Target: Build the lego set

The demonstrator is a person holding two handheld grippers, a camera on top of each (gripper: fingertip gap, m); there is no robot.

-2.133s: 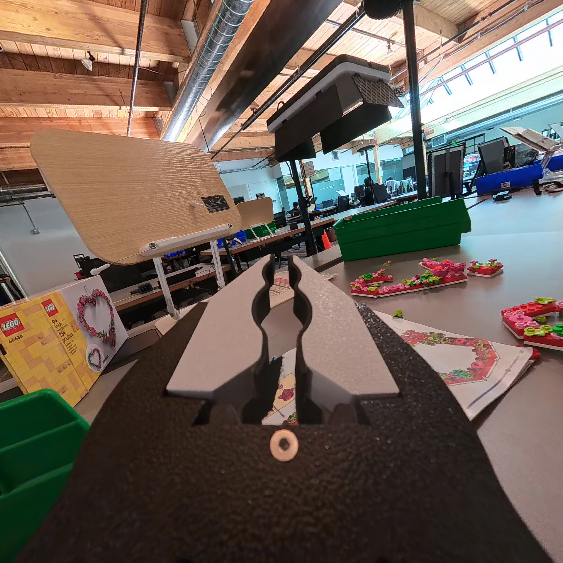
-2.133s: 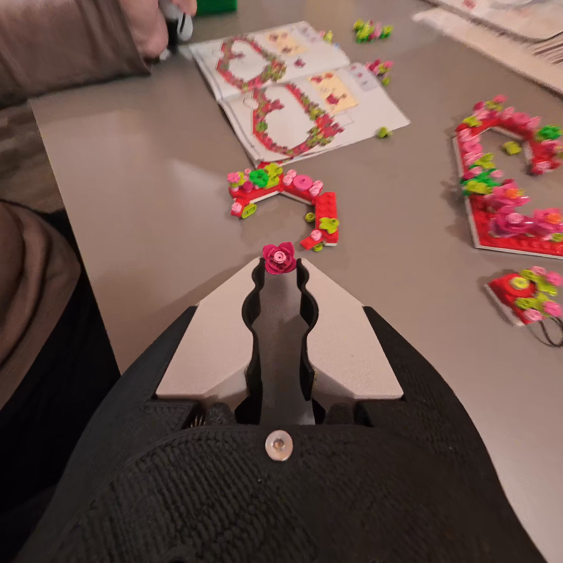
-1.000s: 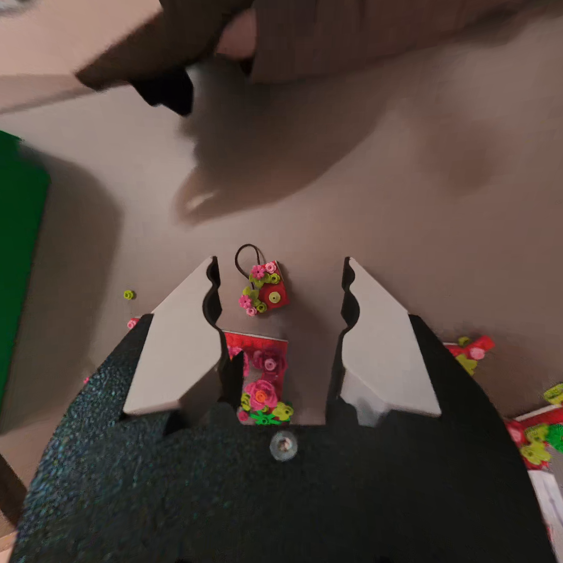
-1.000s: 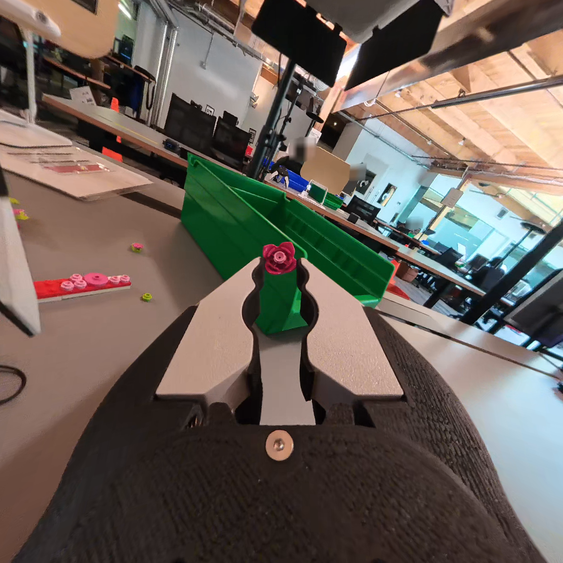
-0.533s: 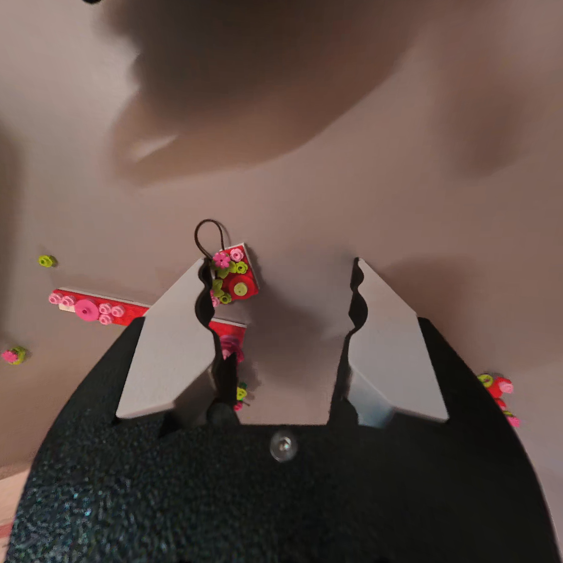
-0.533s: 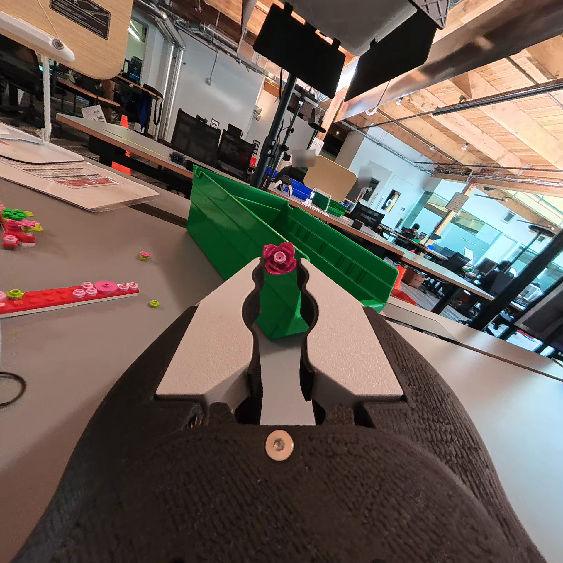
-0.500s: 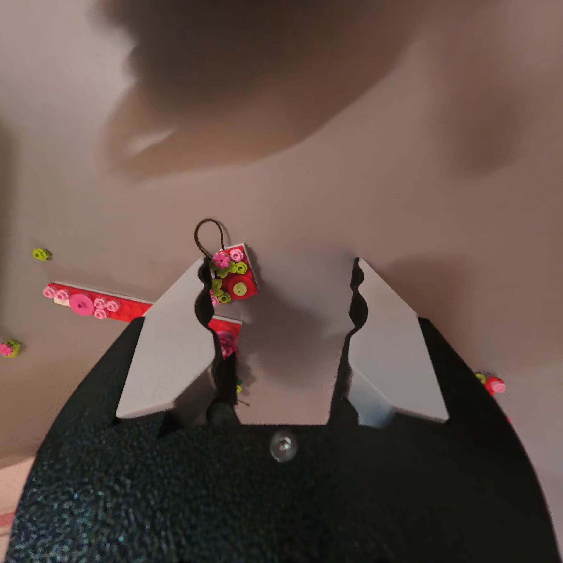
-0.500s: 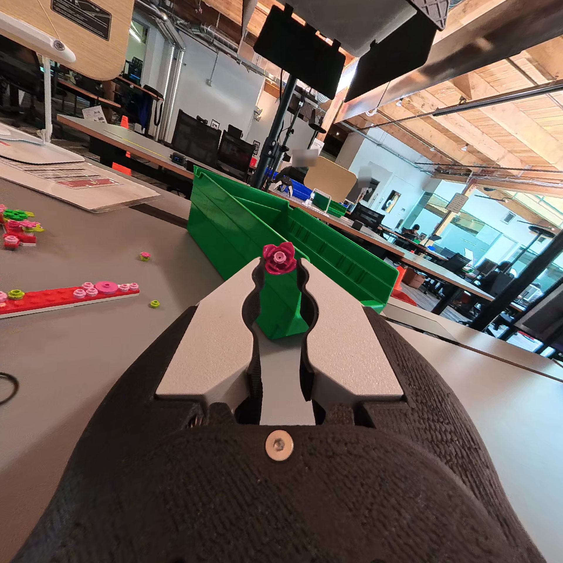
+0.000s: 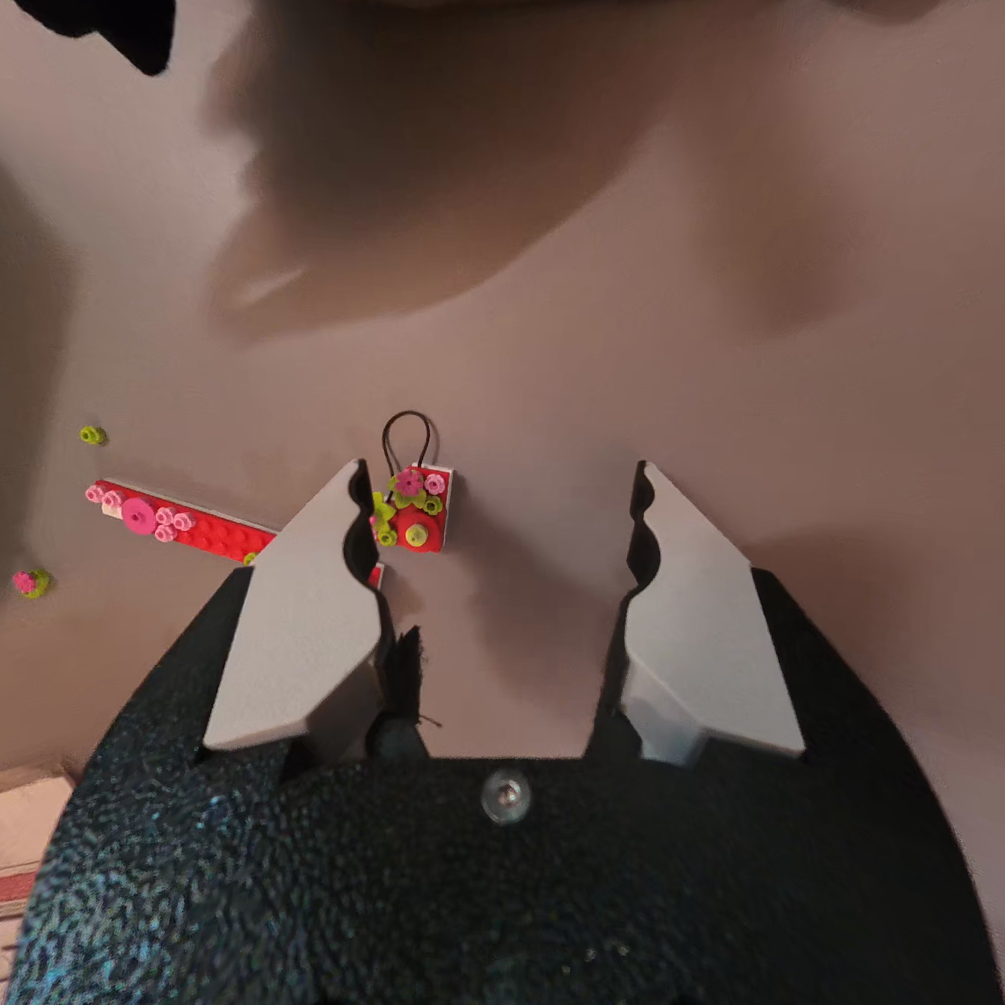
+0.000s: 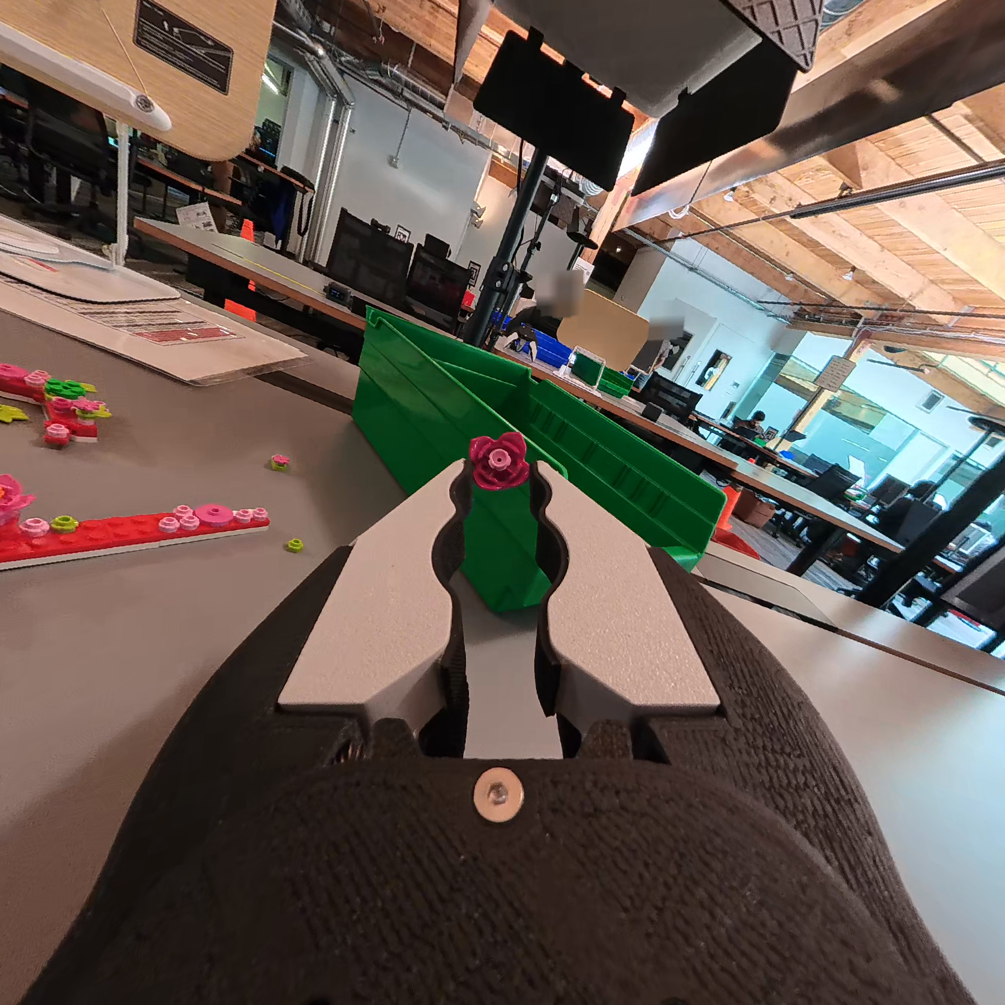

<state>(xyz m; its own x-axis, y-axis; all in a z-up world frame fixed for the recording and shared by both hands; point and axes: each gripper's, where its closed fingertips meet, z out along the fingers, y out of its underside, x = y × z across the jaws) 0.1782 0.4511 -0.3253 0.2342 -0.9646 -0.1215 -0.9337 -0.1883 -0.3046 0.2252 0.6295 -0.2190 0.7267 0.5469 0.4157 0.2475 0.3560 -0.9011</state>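
Note:
My left gripper (image 9: 499, 469) is open and empty above the table. Just beyond its left fingertip lies a small red lego plate with flowers and a black cord loop (image 9: 419, 511). A long red plate with pink flowers (image 9: 179, 522) lies to the left, partly hidden by the left finger; it also shows in the right wrist view (image 10: 130, 530). My right gripper (image 10: 497, 462) is shut on a dark pink rose piece (image 10: 497, 461), held at its fingertips above the table.
A green bin (image 10: 522, 451) stands on the table behind the right gripper. Loose small flower pieces (image 9: 92, 435) (image 10: 280, 462) lie about. Another red flower assembly (image 10: 60, 408) and a white instruction sheet (image 10: 147, 326) lie at the left. To reach the red flower assembly (image 10: 60, 408) in a straight line is about 15 centimetres for my left fingers, about 25 centimetres for my right.
The left gripper has shifted right across the table, so the small tagged plate now sits by its left fingertip and the long red plate has come into view. The right gripper still holds the rose.

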